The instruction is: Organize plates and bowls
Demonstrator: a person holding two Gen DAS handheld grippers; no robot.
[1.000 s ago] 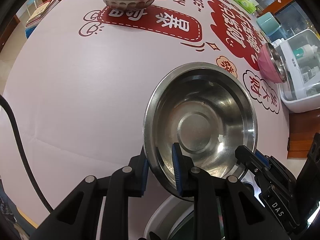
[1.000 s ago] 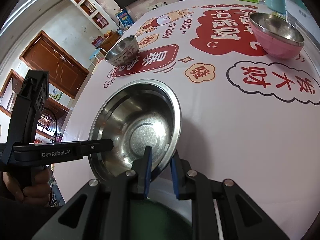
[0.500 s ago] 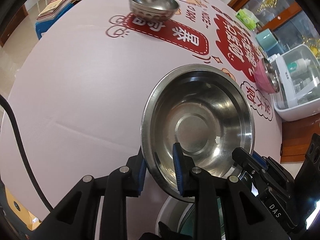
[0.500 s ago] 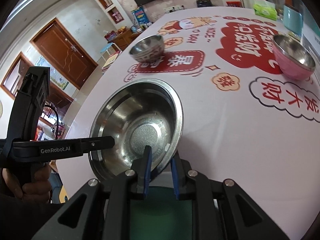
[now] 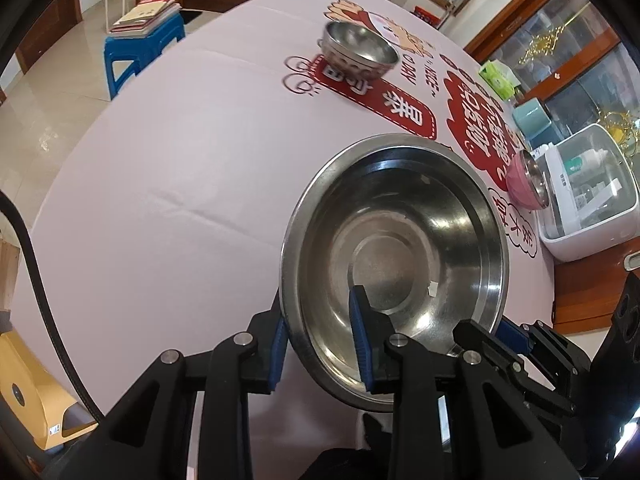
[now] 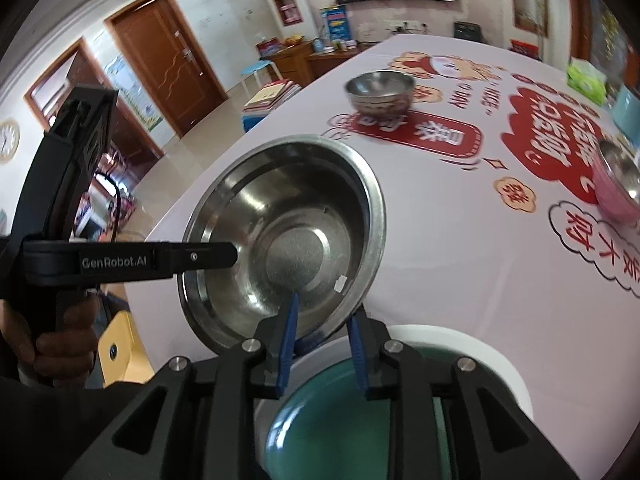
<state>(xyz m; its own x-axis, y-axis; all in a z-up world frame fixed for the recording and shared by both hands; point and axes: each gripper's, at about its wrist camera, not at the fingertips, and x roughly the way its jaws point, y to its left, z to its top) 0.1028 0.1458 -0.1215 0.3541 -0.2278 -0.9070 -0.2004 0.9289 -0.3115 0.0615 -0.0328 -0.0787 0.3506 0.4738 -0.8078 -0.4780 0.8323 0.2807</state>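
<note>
A large steel bowl (image 5: 392,264) hangs tilted between both grippers, just over the pink tablecloth (image 5: 168,184). My left gripper (image 5: 320,304) straddles its near-left rim, one pad inside and one outside. Its jaws are opening slightly, with the wall still between them. My right gripper (image 6: 324,308) holds the near-right rim (image 6: 372,216) the same way, its jaws also opening. Below it sits a white plate (image 6: 488,348) with a green dish (image 6: 352,420). A small patterned steel bowl (image 5: 360,50) and a pink bowl (image 5: 526,182) stand farther back.
A white lidded plastic box (image 5: 588,204) stands off the table's right side, with a teal cup (image 5: 532,118) and green tissue pack (image 5: 496,76) behind it. A blue stool with books (image 5: 144,40) stands on the floor at left. A hand (image 6: 60,344) grips the left tool.
Both grippers and the large steel bowl have travelled together and risen a little, away from the small steel bowl. The white plate and green dish now show below. Both jaw pairs stand slightly wider.
</note>
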